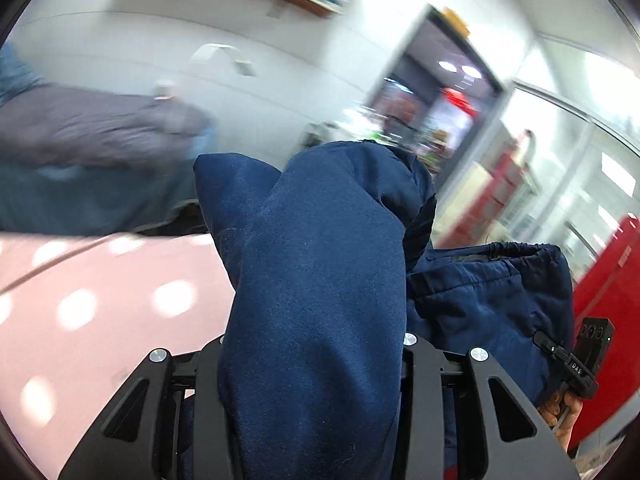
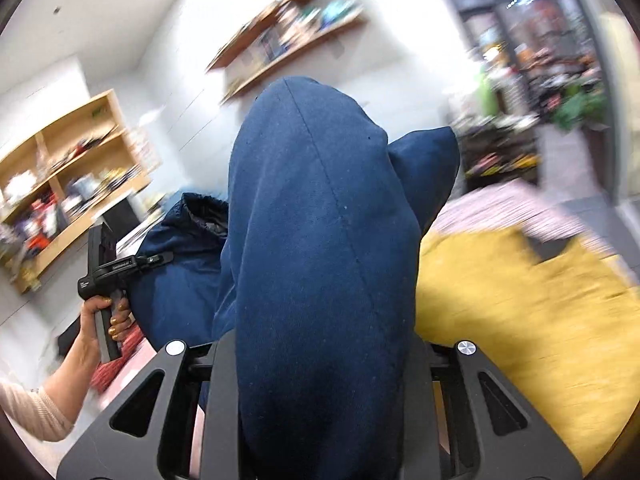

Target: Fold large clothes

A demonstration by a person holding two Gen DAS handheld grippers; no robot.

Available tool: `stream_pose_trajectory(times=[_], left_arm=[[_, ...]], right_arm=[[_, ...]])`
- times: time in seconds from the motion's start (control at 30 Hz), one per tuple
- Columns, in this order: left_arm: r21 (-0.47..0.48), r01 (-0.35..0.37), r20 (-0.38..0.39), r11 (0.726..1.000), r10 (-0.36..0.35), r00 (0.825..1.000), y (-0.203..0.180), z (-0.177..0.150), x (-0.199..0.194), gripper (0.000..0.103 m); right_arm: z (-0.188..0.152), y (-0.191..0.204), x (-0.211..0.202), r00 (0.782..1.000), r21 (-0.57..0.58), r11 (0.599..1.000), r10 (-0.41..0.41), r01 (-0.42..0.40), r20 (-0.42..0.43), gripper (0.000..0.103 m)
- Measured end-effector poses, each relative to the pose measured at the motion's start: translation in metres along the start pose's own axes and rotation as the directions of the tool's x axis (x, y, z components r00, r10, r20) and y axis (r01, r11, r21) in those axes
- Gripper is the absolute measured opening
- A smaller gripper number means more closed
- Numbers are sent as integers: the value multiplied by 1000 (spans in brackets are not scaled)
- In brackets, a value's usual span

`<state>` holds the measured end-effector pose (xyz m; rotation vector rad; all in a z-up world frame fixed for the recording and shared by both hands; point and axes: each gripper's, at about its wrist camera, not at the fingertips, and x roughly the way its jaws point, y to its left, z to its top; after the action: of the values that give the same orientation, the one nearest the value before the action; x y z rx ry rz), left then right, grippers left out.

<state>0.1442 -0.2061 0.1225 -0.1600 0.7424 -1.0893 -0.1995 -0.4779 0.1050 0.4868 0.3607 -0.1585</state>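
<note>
A large navy blue garment (image 1: 316, 280) is held up in the air between both grippers. My left gripper (image 1: 312, 360) is shut on a thick bunch of it, which drapes over and hides the fingers. My right gripper (image 2: 324, 360) is shut on another bunch of the same navy garment (image 2: 320, 240), fingers hidden too. The garment's elastic hem (image 1: 516, 248) hangs at the right of the left wrist view. The right gripper's body (image 1: 576, 360) shows there at lower right; the left gripper's body (image 2: 108, 276) shows in the right wrist view at left, in a hand.
A pink surface (image 1: 100, 320) lies below at left. A grey and teal cloth heap (image 1: 92, 152) lies beyond it. A yellow cloth (image 2: 520, 300) and a pink patterned cloth (image 2: 500, 208) lie at right. Wooden shelves (image 2: 60, 184) stand along the white wall. A red cabinet (image 1: 608, 300) stands at right.
</note>
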Motion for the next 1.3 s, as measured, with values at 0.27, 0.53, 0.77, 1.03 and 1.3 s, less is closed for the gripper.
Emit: stream_pose_trajectory(times=[0.27, 0.53, 0.77, 1.03, 1.3], left_arm=[[78, 78, -277, 994, -54, 959, -63, 10, 249, 45], [-159, -179, -368, 971, 110, 923, 0, -47, 349, 98], [-118, -221, -333, 968, 171, 927, -12, -46, 328, 98], [-13, -357, -62, 934, 355, 933, -40, -23, 231, 97], [139, -458, -70, 878, 470, 880, -67, -83, 163, 97]], right_arm=[[-14, -140, -97, 948, 329, 909, -302, 255, 100, 28], [-150, -302, -93, 962, 785, 582, -265, 213, -65, 63], [-139, -292, -90, 938, 721, 639, -345, 269, -44, 71], [-140, -262, -102, 908, 717, 623, -418, 313, -34, 78], [-102, -195, -131, 697, 463, 596, -714, 656, -69, 89]])
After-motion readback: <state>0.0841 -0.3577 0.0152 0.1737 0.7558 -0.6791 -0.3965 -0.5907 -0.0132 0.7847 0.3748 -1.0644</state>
